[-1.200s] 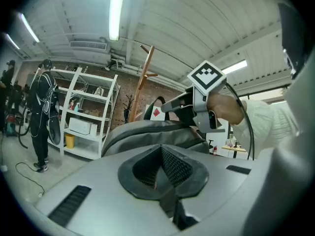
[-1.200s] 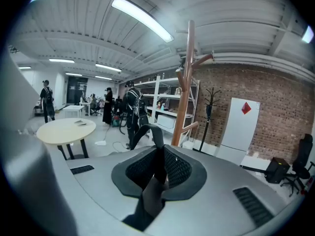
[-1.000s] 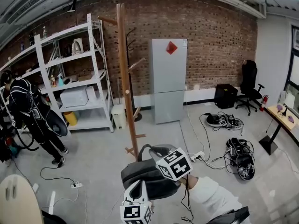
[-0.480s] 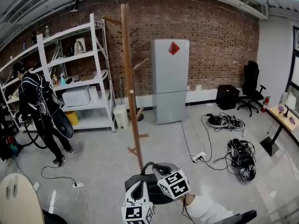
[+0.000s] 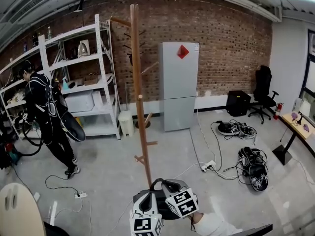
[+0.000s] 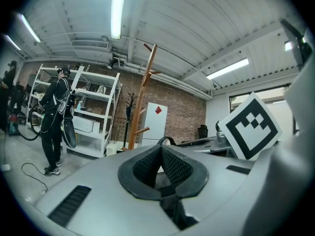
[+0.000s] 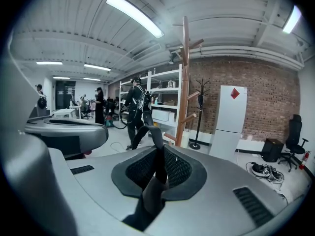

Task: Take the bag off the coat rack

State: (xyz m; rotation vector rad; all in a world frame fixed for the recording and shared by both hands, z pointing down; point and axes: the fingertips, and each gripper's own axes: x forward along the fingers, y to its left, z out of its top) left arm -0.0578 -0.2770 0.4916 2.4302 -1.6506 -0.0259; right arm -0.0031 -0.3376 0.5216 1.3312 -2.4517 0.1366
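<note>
The wooden coat rack (image 5: 139,92) stands in mid-floor with bare pegs. The dark grey bag (image 5: 158,200) hangs free of it, low in the head view just right of the pole's foot. My right gripper (image 7: 158,149) is shut on the bag's black strap (image 7: 150,132), which runs up between its pads; in the head view the right gripper (image 5: 173,193) sits at the bag's top loop. My left gripper (image 6: 161,149) has its pads together with nothing between them, and the bag's loop (image 6: 167,140) shows just beyond. In the head view the left gripper (image 5: 145,205) is against the bag's near side.
A person in black (image 5: 49,117) walks by the white shelves (image 5: 78,77) at left. A grey fridge (image 5: 178,85) stands against the brick wall. Cables and a power strip (image 5: 209,165) lie on the floor at right, with dark bags (image 5: 253,168) and an office chair (image 5: 263,90).
The bag and both grippers have dropped lower and nearer in the head view, further from the rack's pegs. The person at left has stepped to the right.
</note>
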